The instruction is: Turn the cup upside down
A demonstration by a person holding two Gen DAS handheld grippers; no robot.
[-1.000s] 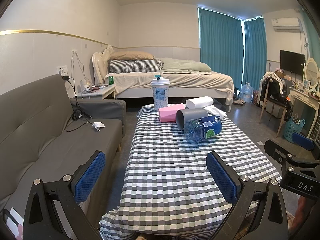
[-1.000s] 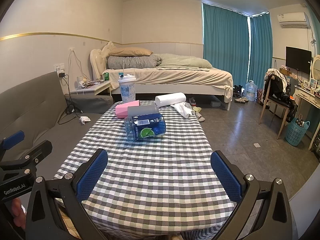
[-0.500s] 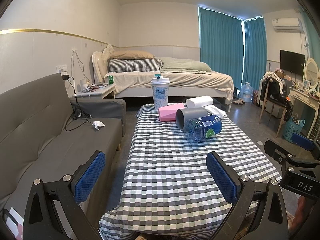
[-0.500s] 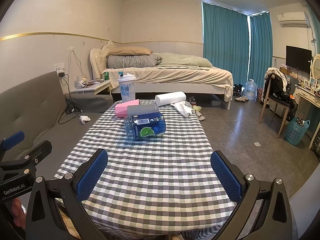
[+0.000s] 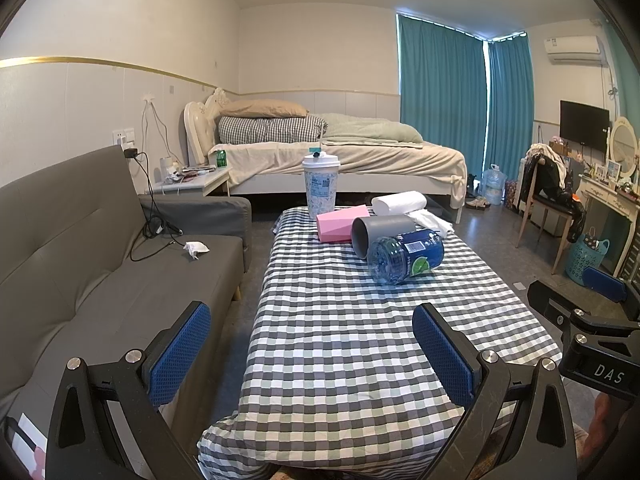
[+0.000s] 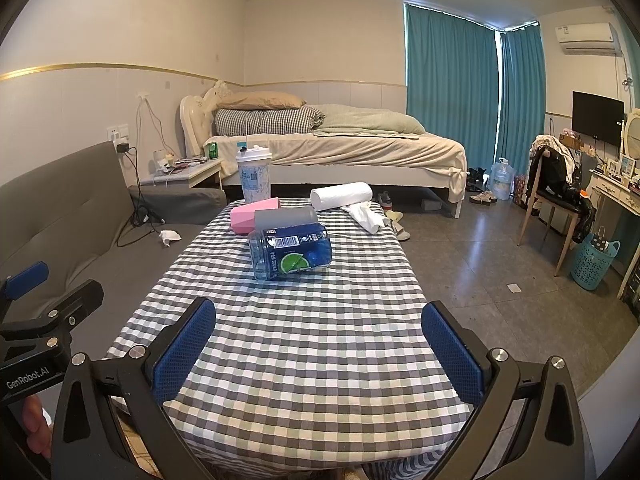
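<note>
A grey cup lies on its side on the checked table, its open mouth facing the left wrist camera; it also shows in the right wrist view. A blue-labelled clear bottle lies in front of it, touching it, and partly hides it in the right wrist view. My left gripper is open and empty over the near table edge. My right gripper is open and empty, also near the front edge, well short of the cup.
A pink box, a tall lidded drink cup, a white roll and a white cloth sit at the table's far end. A grey sofa runs along the left. A bed stands behind.
</note>
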